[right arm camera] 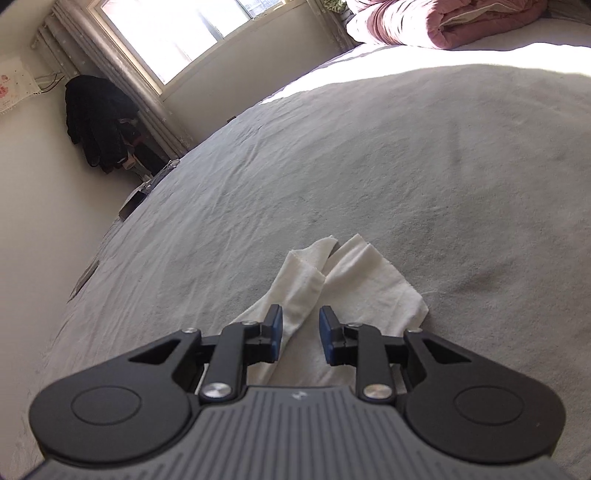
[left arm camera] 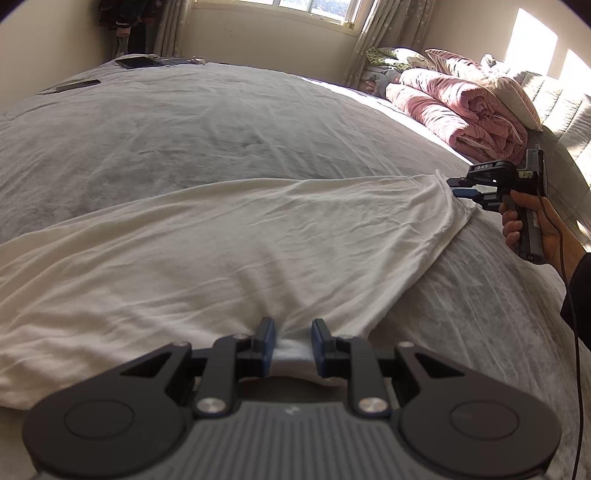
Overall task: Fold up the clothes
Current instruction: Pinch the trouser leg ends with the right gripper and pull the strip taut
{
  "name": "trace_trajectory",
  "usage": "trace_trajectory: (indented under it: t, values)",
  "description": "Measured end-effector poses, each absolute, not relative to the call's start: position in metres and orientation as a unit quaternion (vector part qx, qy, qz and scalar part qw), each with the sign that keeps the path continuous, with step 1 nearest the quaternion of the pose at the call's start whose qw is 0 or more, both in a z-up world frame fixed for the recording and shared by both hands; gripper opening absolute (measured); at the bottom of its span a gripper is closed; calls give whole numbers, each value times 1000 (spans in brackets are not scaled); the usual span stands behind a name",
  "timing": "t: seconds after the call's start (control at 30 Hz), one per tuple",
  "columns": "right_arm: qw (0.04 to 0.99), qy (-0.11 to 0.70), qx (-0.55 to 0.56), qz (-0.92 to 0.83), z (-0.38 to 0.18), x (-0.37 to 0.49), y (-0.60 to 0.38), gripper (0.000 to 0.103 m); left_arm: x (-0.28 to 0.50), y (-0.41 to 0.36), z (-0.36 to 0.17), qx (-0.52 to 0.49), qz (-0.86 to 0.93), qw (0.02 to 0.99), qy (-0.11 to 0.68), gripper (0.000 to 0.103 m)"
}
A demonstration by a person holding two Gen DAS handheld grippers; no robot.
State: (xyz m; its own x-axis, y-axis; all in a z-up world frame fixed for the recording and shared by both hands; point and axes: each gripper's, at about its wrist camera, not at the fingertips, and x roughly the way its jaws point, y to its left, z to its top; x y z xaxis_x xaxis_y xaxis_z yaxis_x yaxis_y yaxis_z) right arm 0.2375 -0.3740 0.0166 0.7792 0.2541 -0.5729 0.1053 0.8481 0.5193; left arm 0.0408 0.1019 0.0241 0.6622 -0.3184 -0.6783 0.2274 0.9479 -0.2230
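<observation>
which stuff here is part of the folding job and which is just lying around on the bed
Part of the job:
- white garment
- left tongs, pinching its near edge
- right tongs, at its far corner

Just lying about:
- pink quilt
- pillow
- dark flat items at the bed's far edge
- dark clothes by the wall

Grey bedspread [left arm camera: 221, 122] fills my view, wrinkled, sunlit strip along far right edge. Window [left arm camera: 295, 7] in far wall, pale curtains [left arm camera: 373, 40] both sides. Pink quilt [left arm camera: 454, 107] rolled at far right w/ pillow [left arm camera: 517, 99] on top. Dark clothes [right arm camera: 99, 122] hang in far left corner. Cream walls [left arm camera: 44, 37], bright sun patches on right wall.
</observation>
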Motion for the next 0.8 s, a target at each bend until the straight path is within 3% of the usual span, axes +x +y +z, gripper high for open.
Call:
trace_trajectory:
  t: [0.07,0.13,0.23,0.53,0.8]
  values:
    - [907,331,257,38,18,240,-367,25,41,102,24,-59,-150,910,383,23]
    - [908,331,254,35,18,242,-362,13,40,102,24,-59,-151,910,382,23]
    - [914,327,240,26,21,239,-359,6,40,102,24,-59,-151,910,382,23]
    - [939,303,165,-5,42,225,-353,5,40,101,25,-59,-152,909,383,23]
    - [942,314,107,-45,26,212,-358,5,40,101,24,-55,-153,909,383,23]
